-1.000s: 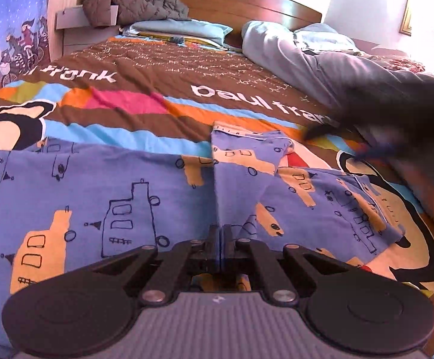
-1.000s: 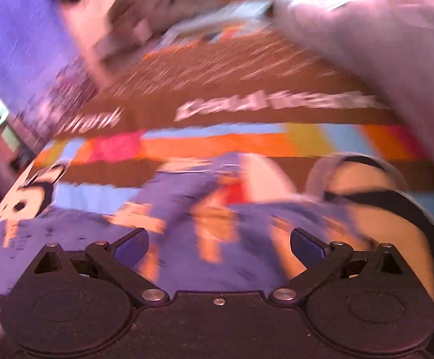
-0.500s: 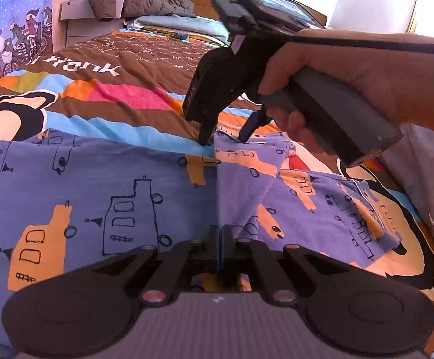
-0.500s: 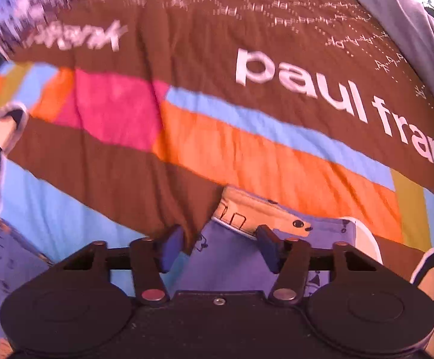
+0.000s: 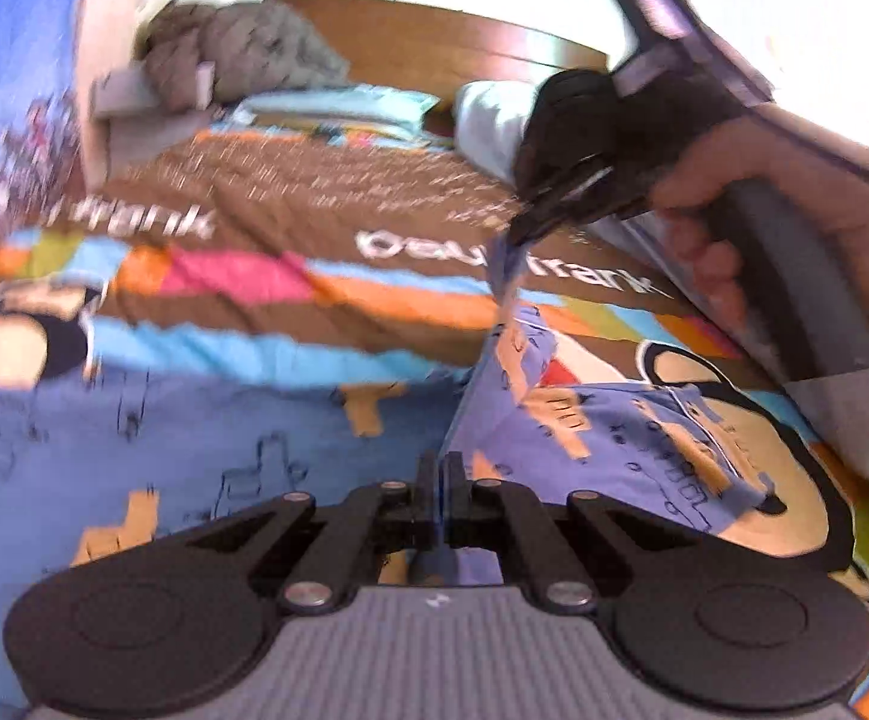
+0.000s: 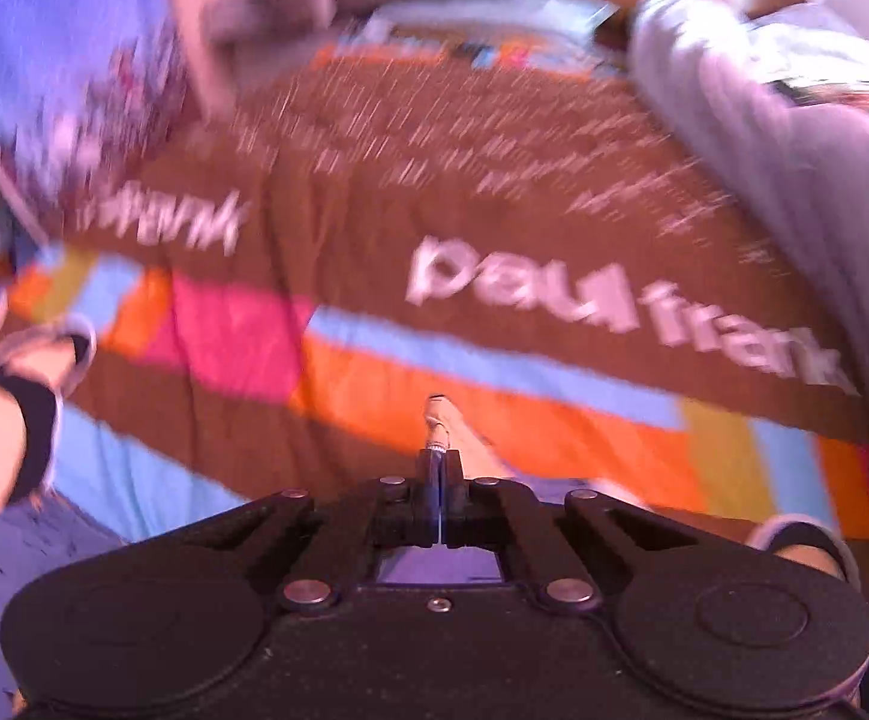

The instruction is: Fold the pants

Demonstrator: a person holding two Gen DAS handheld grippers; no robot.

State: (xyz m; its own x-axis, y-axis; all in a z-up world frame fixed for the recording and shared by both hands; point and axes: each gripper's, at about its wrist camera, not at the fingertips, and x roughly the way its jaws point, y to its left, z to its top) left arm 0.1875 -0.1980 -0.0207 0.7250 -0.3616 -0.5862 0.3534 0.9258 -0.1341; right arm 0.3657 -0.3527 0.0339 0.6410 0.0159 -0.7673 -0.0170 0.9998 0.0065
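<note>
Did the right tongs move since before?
Yes. The right tongs just closed on the pants edge and lifted it above the bedspread, toward the headboard.

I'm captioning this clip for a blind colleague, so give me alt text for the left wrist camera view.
The left gripper is shut on the near edge of blue cartoon-print pants spread on a striped "paul frank" bedspread. Farther off, a hand holds the right gripper, shut on a far edge of the pants and lifting it off the bed. The picture is motion-blurred.
</note>
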